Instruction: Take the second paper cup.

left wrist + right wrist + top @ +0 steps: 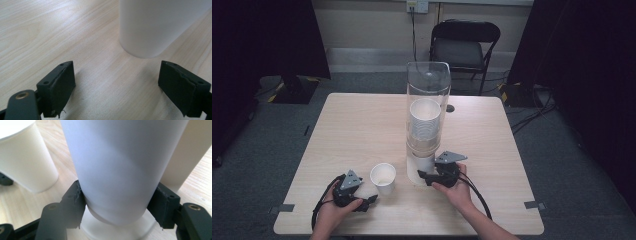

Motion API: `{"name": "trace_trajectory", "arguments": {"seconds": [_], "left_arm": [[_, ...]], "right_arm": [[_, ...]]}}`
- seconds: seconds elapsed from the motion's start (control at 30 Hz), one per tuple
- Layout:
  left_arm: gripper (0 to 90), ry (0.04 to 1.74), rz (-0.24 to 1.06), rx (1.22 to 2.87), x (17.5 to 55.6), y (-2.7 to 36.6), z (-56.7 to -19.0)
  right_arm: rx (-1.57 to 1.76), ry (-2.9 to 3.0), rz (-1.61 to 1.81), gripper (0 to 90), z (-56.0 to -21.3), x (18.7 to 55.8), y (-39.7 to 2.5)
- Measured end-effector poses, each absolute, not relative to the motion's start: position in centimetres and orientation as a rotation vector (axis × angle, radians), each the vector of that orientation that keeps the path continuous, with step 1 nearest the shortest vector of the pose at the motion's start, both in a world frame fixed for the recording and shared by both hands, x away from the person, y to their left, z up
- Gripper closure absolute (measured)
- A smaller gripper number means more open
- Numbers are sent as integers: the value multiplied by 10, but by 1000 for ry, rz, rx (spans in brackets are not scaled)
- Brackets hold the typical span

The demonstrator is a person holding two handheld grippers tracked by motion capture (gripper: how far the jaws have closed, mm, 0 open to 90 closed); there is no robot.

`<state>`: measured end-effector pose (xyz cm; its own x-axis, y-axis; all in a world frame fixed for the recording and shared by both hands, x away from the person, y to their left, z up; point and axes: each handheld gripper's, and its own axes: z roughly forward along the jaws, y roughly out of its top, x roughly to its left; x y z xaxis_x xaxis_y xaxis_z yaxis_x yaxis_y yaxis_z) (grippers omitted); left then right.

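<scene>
1 loose cup (383, 178), 1 dispenser (427, 107) (cups stacked), 1 chair (464, 44)

So up close the right claw (117, 207) has its two black jaws pressed against either side of a white paper cup (120, 170), down near the bottom of it, with a white round base (117, 231) showing just underneath. A second paper cup (25, 157) stands upright on the wooden tabletop (197, 182) off to the left, near but apart. A cream-coloured wall (182, 152) rises right behind the gripped cup.
</scene>
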<state>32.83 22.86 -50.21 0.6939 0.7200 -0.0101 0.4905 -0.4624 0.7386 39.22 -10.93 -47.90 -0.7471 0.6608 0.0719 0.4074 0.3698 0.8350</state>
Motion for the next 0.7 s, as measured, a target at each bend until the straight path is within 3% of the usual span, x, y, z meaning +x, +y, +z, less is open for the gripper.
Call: {"name": "trace_trajectory", "arguments": {"seconds": [0.7], "left_arm": [[140, 931, 405, 2156, 327, 228, -502]], "right_arm": [[876, 2470, 1123, 350, -499, 372, -162]]}}
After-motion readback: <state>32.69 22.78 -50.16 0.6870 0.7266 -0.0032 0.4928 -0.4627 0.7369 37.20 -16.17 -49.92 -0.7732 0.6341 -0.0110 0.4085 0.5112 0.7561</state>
